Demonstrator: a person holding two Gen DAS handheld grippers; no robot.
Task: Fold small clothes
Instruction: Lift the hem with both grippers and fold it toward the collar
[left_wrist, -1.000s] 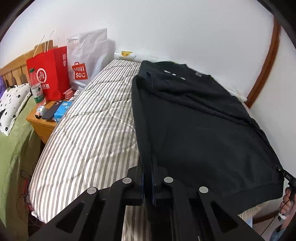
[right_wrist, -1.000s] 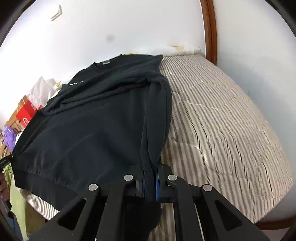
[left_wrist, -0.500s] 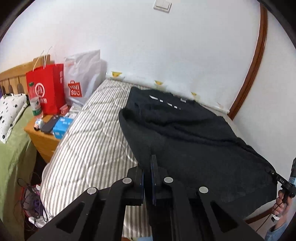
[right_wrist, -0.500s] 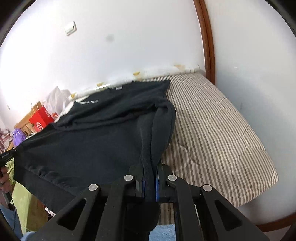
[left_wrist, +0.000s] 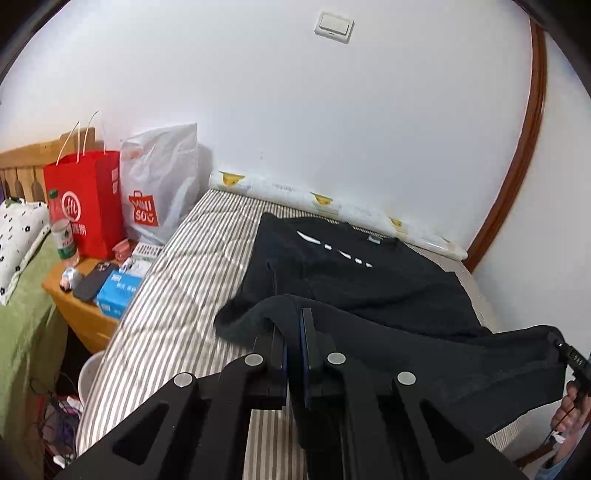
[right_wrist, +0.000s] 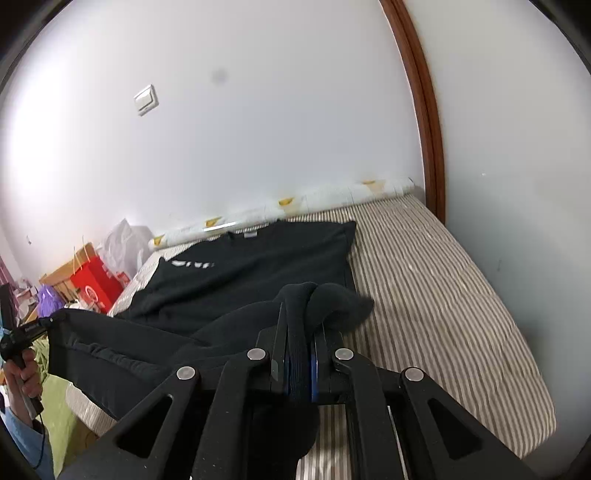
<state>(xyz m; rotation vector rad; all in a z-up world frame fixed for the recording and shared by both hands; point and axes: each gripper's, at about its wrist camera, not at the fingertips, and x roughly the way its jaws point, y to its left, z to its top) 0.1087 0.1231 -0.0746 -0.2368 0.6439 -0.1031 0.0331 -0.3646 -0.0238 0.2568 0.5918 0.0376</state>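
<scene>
A black sweatshirt (left_wrist: 369, 284) (right_wrist: 258, 266) lies on the striped mattress (left_wrist: 177, 295) (right_wrist: 436, 295), collar toward the wall. Its lower part hangs lifted off the bed, stretched between the two grippers. My left gripper (left_wrist: 293, 325) is shut on one hem corner, with a fold of cloth bunched over its fingertips. My right gripper (right_wrist: 299, 325) is shut on the other corner, and a sleeve end drapes beside it. Each gripper also shows at the edge of the other's view, the right gripper (left_wrist: 569, 354) and the left gripper (right_wrist: 29, 330), each in a person's hand.
A wooden bedside table (left_wrist: 74, 306) left of the mattress carries a red paper bag (left_wrist: 88, 206), a white shopping bag (left_wrist: 159, 192), a bottle, a phone and a blue box. A rolled white cover (left_wrist: 332, 206) lies along the wall. A brown door frame (right_wrist: 424, 110) stands at the right.
Both grippers have risen with the hem corners in them. The sweatshirt's lower half has come up off the mattress and sags between them. More wall shows in both views.
</scene>
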